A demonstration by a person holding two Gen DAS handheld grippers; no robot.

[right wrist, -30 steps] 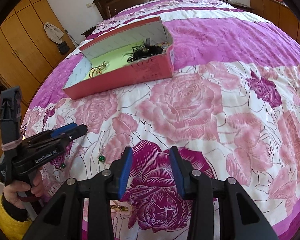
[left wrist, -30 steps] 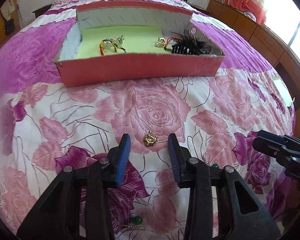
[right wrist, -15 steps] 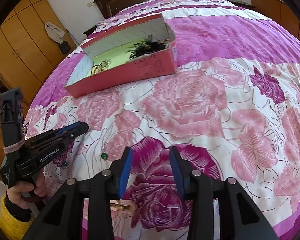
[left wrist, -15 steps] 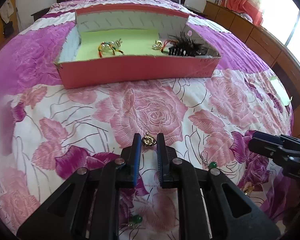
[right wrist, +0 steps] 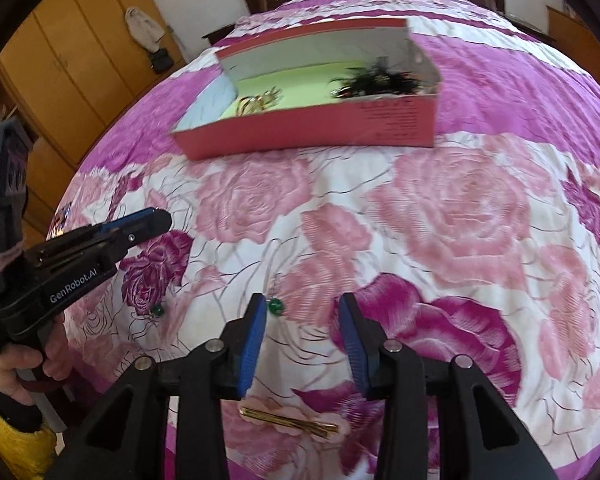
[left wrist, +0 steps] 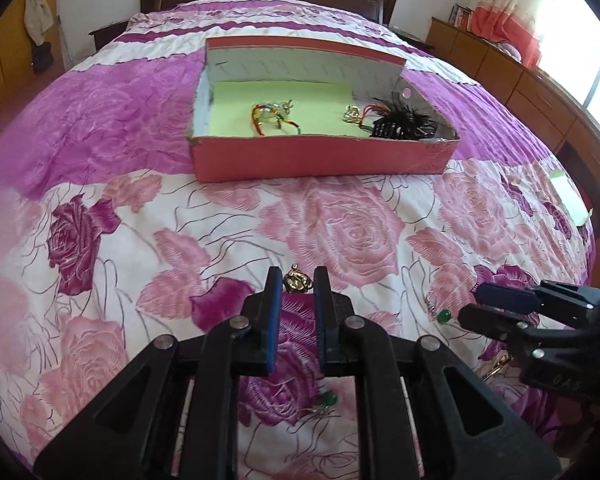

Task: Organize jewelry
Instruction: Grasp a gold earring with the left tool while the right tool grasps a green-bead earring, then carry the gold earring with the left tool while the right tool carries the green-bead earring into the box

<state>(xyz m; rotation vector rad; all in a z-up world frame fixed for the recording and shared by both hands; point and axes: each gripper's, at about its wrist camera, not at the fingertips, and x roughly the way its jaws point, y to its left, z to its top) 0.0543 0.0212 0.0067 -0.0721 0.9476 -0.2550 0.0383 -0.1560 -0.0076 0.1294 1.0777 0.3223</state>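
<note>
Our left gripper (left wrist: 297,280) has just been closing, and its blue pads now clamp a small gold trinket (left wrist: 297,281) at their very tips. We pinch it that far out so the pads never dig into the bedspread (left wrist: 140,240) and the piece stays in sight for the carry. From here the pink box (left wrist: 320,160) lies at twelve o'clock, well apart, its near wall low enough to pass over. Inside, on the green lining, a bracelet with red and yellow threads (left wrist: 274,114) sits at the middle, and a black feathered hair comb (left wrist: 400,122) fills the right end with another gold piece (left wrist: 352,113) just beside it. The open stretch of lining at the left looks like the likeliest spot for what we hold.

Our right gripper (right wrist: 302,312) hangs with its jaws apart and nothing between the pads. A green bead earring (right wrist: 275,305) lies just beside the tip of the left pad, at about eleven o'clock, so we judge this hand is lining up over it. A second green earring (right wrist: 156,311) rests at nine o'clock, below the left tool. A gold hair clip (right wrist: 288,418) lies at six o'clock, under the jaws. These three loose pieces are left to collect.
</note>
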